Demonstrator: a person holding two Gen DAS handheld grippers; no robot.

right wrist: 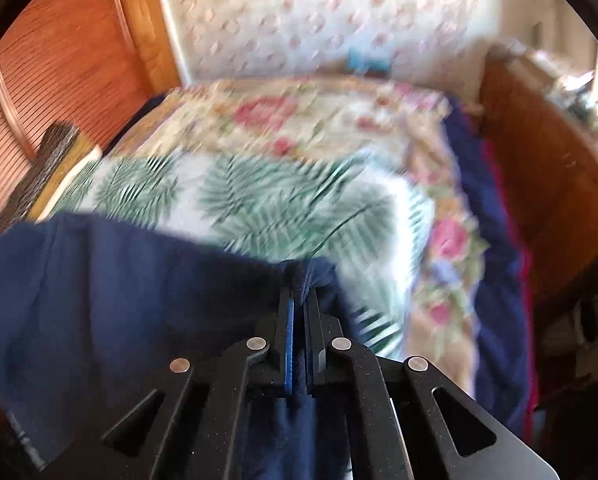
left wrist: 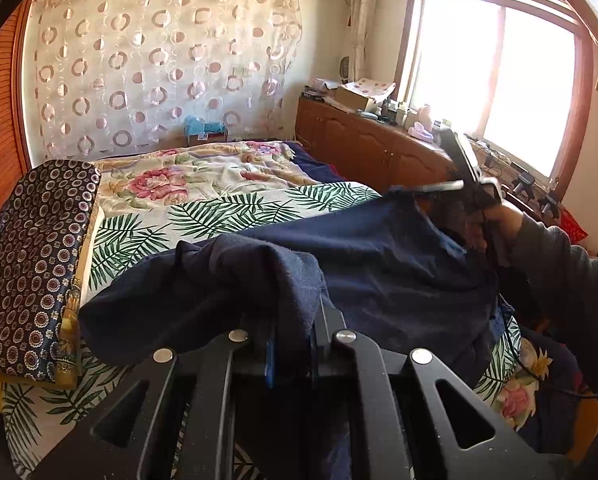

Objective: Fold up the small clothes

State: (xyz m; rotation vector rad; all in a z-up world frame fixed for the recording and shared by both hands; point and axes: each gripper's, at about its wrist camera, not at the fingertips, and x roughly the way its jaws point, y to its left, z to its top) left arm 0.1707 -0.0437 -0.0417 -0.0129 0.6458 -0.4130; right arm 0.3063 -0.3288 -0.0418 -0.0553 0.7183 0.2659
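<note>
Left claw (left wrist: 295, 320) pinches a bunched fold of the navy garment (left wrist: 363, 256), jaws nearly together with cloth between them and draped over the fingertips. Right claw (right wrist: 301, 296) is pressed together on another edge of the same navy garment (right wrist: 119, 288); a bunch of fabric pokes out past the fingertips and more hangs down between the linkage arms. In the left wrist view the right claw (left wrist: 431, 188) sits at 2 o'clock, held by a hand (left wrist: 495, 220) in a dark grey sleeve (left wrist: 559, 264), with the garment's corner at its tips.

Garment is stretched between the two claws above the bed, over the palm-leaf sheet (left wrist: 227, 208). Beyond that, at 12 o'clock, lies a rose-print quilt (left wrist: 187, 172). At 9 o'clock in the left wrist view sits a folded navy cloth with ring pattern (left wrist: 35, 264), at the bed's left edge. A wooden cabinet (left wrist: 371, 136) runs along at 1 o'clock, cluttered top, under a bright window (left wrist: 495, 68). A circle-pattern curtain (left wrist: 159, 64) covers the far wall.

Right wrist view is motion-blurred; the leaf sheet (right wrist: 259, 192) and quilt (right wrist: 299, 116) are still recognisable.
</note>
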